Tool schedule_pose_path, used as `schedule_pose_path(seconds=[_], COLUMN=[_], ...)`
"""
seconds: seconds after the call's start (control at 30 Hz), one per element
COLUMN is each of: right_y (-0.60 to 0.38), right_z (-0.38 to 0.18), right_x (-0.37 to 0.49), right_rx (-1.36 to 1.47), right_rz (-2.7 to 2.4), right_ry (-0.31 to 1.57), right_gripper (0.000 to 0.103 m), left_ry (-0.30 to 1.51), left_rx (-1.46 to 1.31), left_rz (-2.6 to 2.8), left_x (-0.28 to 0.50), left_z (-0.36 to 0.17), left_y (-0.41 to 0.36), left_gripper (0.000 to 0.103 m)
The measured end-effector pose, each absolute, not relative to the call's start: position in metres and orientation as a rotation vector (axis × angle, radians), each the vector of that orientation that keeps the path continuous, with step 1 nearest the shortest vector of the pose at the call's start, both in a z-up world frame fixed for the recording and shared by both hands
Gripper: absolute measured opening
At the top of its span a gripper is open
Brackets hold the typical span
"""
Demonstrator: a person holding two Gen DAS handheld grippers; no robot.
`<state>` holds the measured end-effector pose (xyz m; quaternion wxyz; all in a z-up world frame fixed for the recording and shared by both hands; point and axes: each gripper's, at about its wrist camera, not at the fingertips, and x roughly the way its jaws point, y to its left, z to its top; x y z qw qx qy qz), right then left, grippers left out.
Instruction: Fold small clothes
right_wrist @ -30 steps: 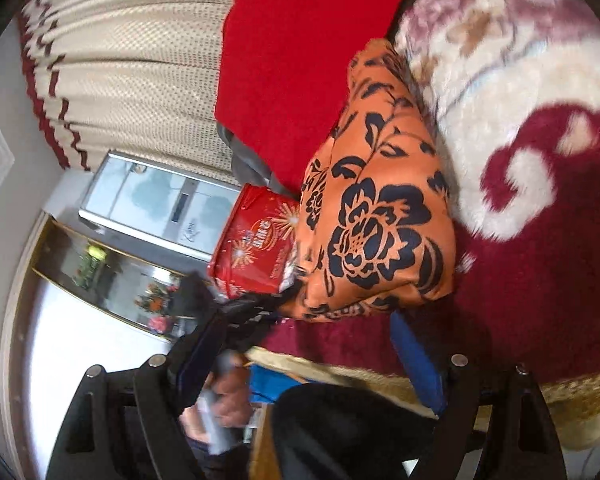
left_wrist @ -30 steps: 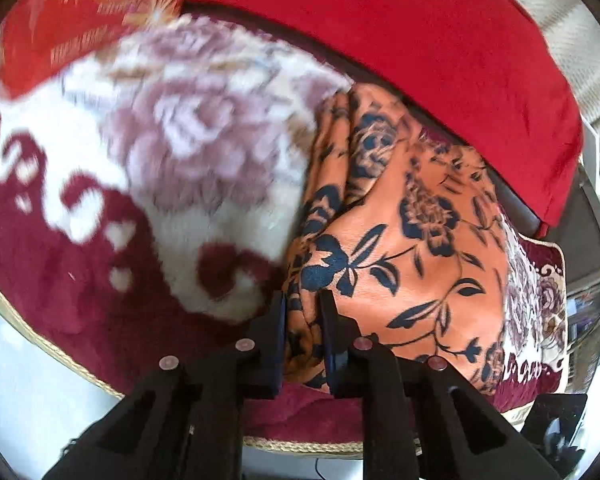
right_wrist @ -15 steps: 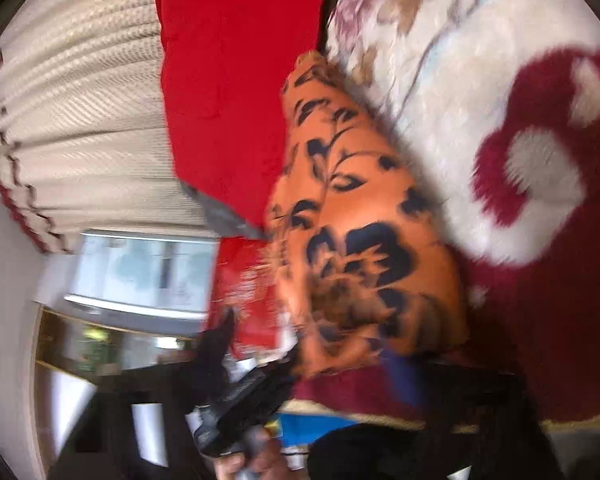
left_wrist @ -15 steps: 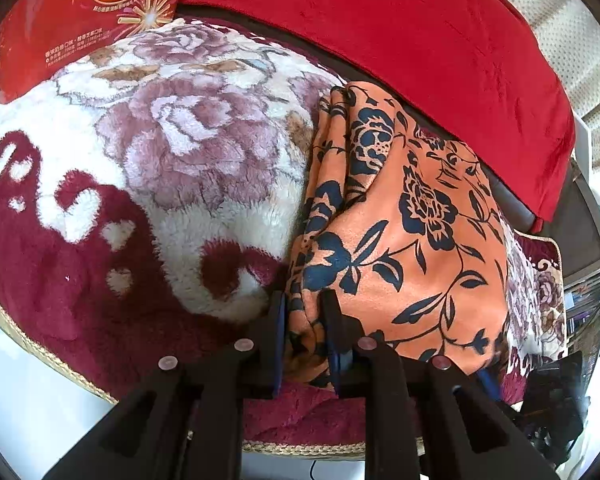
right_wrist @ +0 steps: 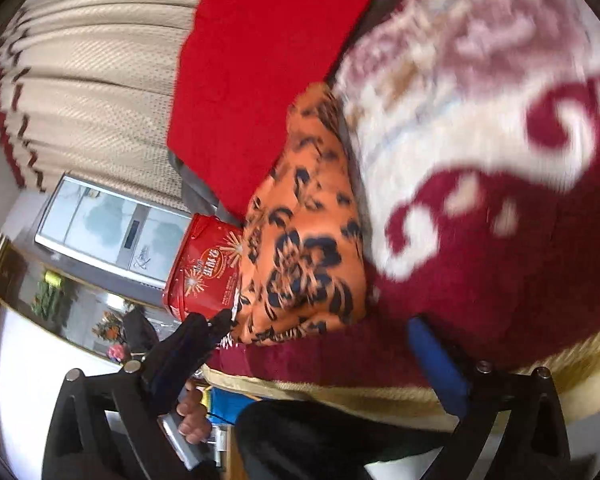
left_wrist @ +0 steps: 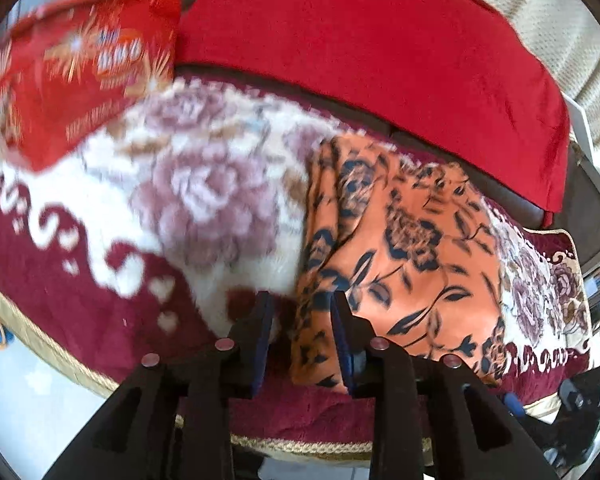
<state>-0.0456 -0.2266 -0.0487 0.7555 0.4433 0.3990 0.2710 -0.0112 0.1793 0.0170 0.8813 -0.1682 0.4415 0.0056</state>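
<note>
Two black grippers with blue pads work at the near edge of a plush blanket (left_wrist: 100, 280) patterned in maroon, cream and mauve flowers. On it lies the folded orange cloth with dark blue flowers (left_wrist: 412, 248), right of the blanket's middle in the left wrist view, its near left corner reaching down to the gold-trimmed blanket hem. The left gripper (left_wrist: 300, 312) has its jaws opening: that corner of the orange cloth hangs between them, close against the right pad, with a clear gap on the left pad's side, so the pads no longer pinch it. The right gripper (right_wrist: 320, 320) has its jaws spread wide and opening, with nothing clamped; the near edge of the orange cloth (right_wrist: 304, 264) lies beyond and between its fingers, apart from both. A red printed snack box (left_wrist: 76, 68) sits on the far left of the blanket. A plain red cover (left_wrist: 380, 48) drapes along the far side, with a cream curtain (right_wrist: 88, 80) behind.
</note>
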Motion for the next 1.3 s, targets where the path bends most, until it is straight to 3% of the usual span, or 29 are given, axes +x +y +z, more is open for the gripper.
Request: schedule_pose_path(seconds=[0.2,0.37,0.5,0.7,0.73,0.77,0.87,1.0,1.13,1.2,1.23,1.27,1.3], right_y=[-0.218,-0.19,-0.169,-0.143,-0.141,-0.138,-0.134,-0.12,-0.123,-0.13,-0.137,-0.146,-0.162], right_z=[-0.048,-0.056,-0.04,-0.051,-0.049,-0.047,-0.04,-0.021,-0.018,-0.028,-0.032,-0.034,-0.035], right_x=[0.012,0.054,0.058,0.059,0.058,0.057,0.057,0.043,0.038,0.043,0.044,0.044,0.044], right_rx=[0.929,0.899,0.769,0.614,0.597,0.566,0.487,0.375,0.323,0.399,0.448,0.528,0.622], right_rz=[0.64,0.658,0.697,0.613,0.618,0.607,0.573,0.532,0.532,0.562,0.581,0.619,0.646], right_ry=[0.999,1.136,1.161,1.2,1.185,1.181,1.159,1.075,1.062,1.104,1.115,1.111,1.09], right_gripper=[0.101,0.102,0.1,0.099,0.092,0.065,0.032,0.026,0.028,0.036,0.051,0.073,0.08], left_ry=[0.897,0.979,0.975,0.953,0.949,0.947,0.956,0.93,0.857,0.957,0.979,0.962,0.954], left_rx=[-0.282,-0.216,-0.286,-0.267,-0.258,-0.254,-0.258,-0.212,-0.121,-0.089,-0.122,-0.159,-0.167], left_rz=[-0.02,0.027,0.031,0.028,0.027,0.027,0.03,0.061,0.063,0.093,0.087,0.08,0.073], left_x=[0.013,0.04,0.039,0.037,0.037,0.036,0.037,0.03,0.023,0.034,0.036,0.034,0.032], left_z=[0.025,-0.007,-0.024,-0.027,-0.027,-0.028,-0.025,-0.004,0.009,-0.017,-0.03,-0.032,-0.032], left_y=[0.157,0.147,0.157,0.156,0.155,0.155,0.156,0.149,0.133,0.131,0.135,0.141,0.143], left_gripper=[0.049,0.051,0.066,0.068,0.068,0.068,0.068,0.067,0.067,0.069,0.07,0.072,0.072])
